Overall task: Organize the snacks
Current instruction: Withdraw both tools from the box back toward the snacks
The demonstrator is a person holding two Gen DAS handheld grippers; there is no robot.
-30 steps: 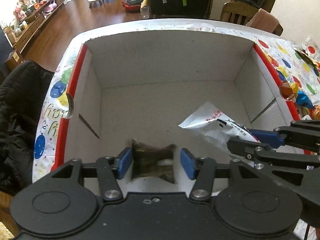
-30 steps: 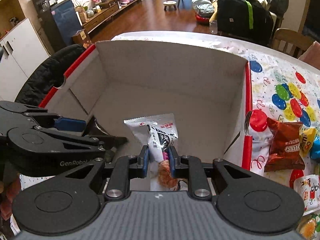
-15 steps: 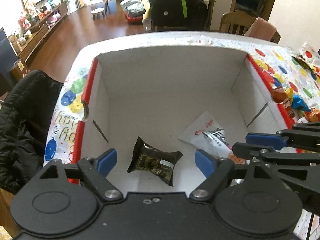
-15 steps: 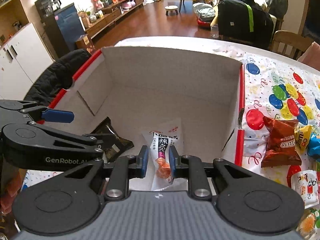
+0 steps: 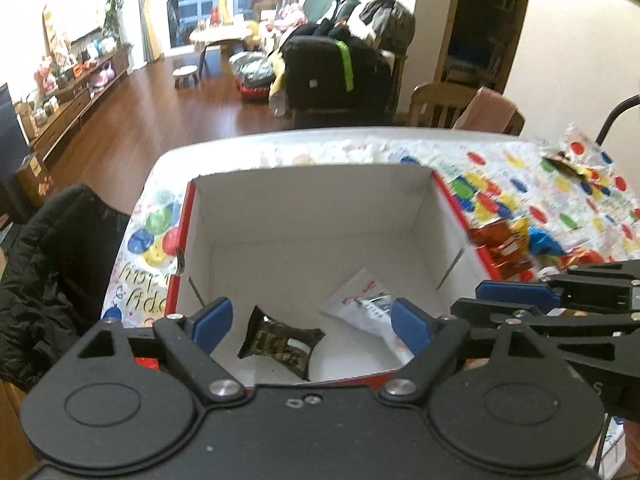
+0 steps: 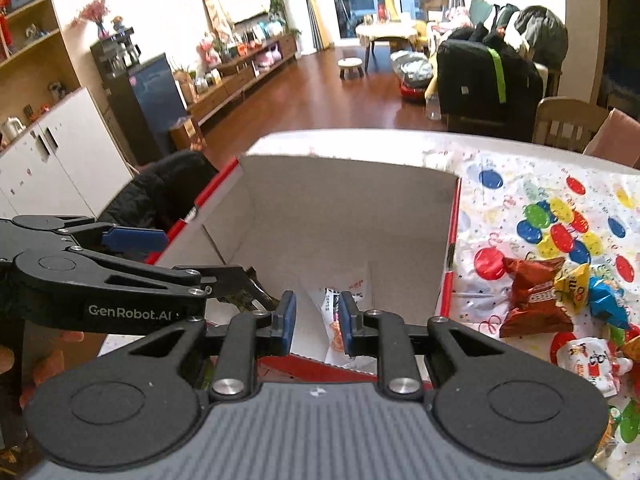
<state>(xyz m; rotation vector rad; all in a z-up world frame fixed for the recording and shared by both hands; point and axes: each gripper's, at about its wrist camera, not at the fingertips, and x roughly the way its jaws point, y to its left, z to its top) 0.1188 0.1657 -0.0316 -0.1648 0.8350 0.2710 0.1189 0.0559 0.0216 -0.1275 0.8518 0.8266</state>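
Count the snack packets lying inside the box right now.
2. A dark packet lies on the floor of the box, near its front left; a white packet lies to its right. The grippers may hide more near the front wall.

The far half of the cardboard box [image 5: 304, 216] floor is lying bare at frame centre. A dark packet [image 5: 280, 342] and a white packet [image 5: 364, 304] are occupying the near floor. Snack bags [image 6: 536, 296] are crowding the tablecloth [image 6: 520, 184] at lower right.
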